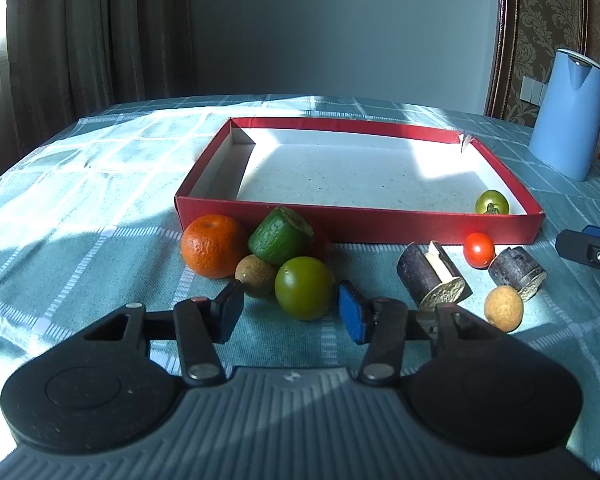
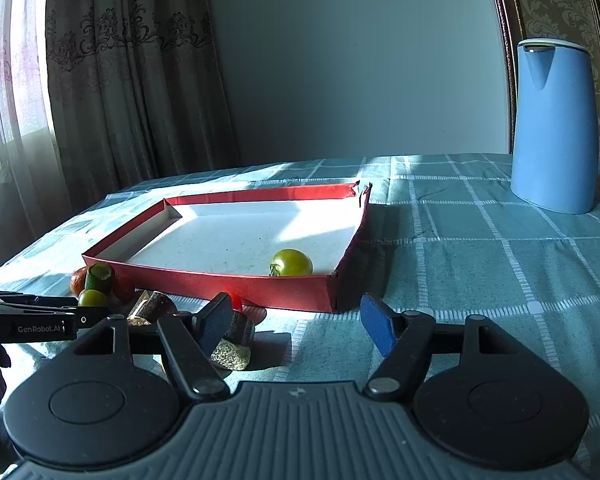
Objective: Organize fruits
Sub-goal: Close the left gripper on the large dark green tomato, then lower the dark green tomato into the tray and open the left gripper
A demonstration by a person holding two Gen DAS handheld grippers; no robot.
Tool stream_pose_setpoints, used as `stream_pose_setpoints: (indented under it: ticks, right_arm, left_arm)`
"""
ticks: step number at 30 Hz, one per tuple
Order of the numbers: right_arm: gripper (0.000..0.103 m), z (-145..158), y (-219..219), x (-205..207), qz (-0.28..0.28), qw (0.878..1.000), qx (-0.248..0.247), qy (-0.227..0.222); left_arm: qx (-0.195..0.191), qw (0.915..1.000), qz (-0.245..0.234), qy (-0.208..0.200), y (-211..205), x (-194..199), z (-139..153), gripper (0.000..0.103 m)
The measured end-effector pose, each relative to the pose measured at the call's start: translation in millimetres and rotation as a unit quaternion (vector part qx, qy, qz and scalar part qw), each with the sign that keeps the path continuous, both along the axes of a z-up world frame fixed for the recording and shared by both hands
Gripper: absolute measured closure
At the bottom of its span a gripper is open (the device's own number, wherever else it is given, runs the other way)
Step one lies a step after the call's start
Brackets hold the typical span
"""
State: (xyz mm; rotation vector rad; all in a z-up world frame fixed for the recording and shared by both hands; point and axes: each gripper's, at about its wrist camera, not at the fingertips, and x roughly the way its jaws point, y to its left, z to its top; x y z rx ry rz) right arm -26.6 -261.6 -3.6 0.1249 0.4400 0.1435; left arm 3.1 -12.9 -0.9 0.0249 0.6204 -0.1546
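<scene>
A shallow red box [image 1: 360,226] [image 2: 260,288] lies on the table with one green tomato [image 1: 491,202] [image 2: 291,263] in its near right corner. In front of it lie an orange [image 1: 214,245], a cut green piece [image 1: 280,236], a brown longan [image 1: 256,275], a big green tomato [image 1: 305,287], two dark cane pieces [image 1: 432,276] [image 1: 517,270], a red cherry tomato [image 1: 479,249] and another longan [image 1: 503,308]. My left gripper [image 1: 290,312] is open, its pads either side of the big green tomato. My right gripper [image 2: 296,326] is open and empty before the box's near right corner.
A blue kettle [image 1: 568,114] [image 2: 554,126] stands at the back right on the teal checked tablecloth [image 2: 480,260]. Curtains and a wall lie behind the table. The right gripper's tip shows at the right edge of the left wrist view [image 1: 588,250].
</scene>
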Motion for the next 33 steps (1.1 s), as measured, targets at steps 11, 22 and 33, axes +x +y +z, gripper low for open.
stream_pose_setpoints:
  ticks: [11, 22, 33]
  right_arm:
    - [0.032, -1.2, -0.2, 0.2, -0.002, 1.000, 0.000, 0.003]
    - [0.032, -3.0, 1.8, 1.3, -0.001, 1.000, -0.006, 0.005]
    - [0.024, -5.0, 4.5, 3.5, -0.006, 1.000, -0.013, 0.017]
  left_arm:
    - [-0.019, 0.9998, -0.008, -0.007, 2.9, -8.8, 1.3, 0.075]
    - [-0.021, 0.9976, 0.000, -0.065, 12.7, -21.1, 38.9, 0.075]
    - [0.000, 0.9970, 0.055, -0.054, 15.6, 62.2, 47.7, 0.075]
